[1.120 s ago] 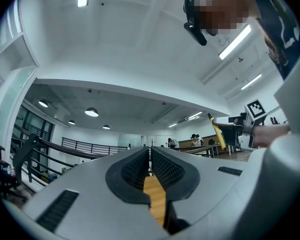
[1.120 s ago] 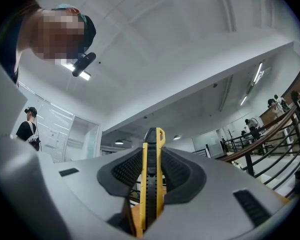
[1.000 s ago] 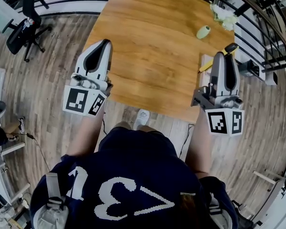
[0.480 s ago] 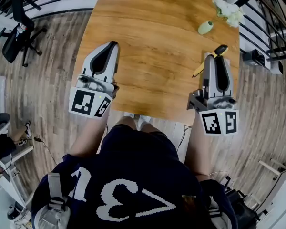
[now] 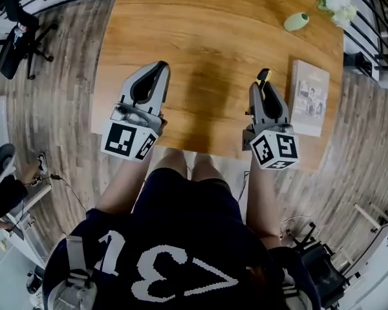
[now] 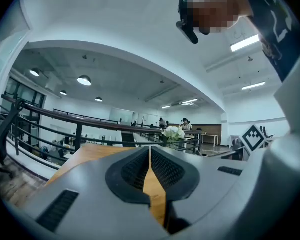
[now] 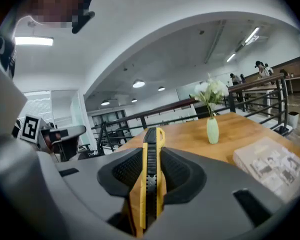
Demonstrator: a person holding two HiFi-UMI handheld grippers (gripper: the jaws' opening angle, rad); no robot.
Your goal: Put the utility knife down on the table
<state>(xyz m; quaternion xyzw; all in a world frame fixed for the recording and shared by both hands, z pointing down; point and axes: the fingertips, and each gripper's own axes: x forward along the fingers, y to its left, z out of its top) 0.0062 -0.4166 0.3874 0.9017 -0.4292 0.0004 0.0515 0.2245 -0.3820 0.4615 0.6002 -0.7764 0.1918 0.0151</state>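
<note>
In the lower middle of the head view, the right gripper (image 5: 264, 89) is clamped on the knife (image 7: 149, 184). The knife's long axis is laid along the jaws, and its tip is pointed up the frame over the table (image 5: 207, 31). At the left, the jaws of the left gripper (image 5: 159, 70) are pressed together and nothing is held.

yellow-black utility knife (image 7: 149, 179), pale green vase (image 7: 212, 130)

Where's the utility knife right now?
The utility knife is clamped between the jaws of the right gripper. In the head view it sits over the near right part of the wooden table, with the book to its right.
</note>
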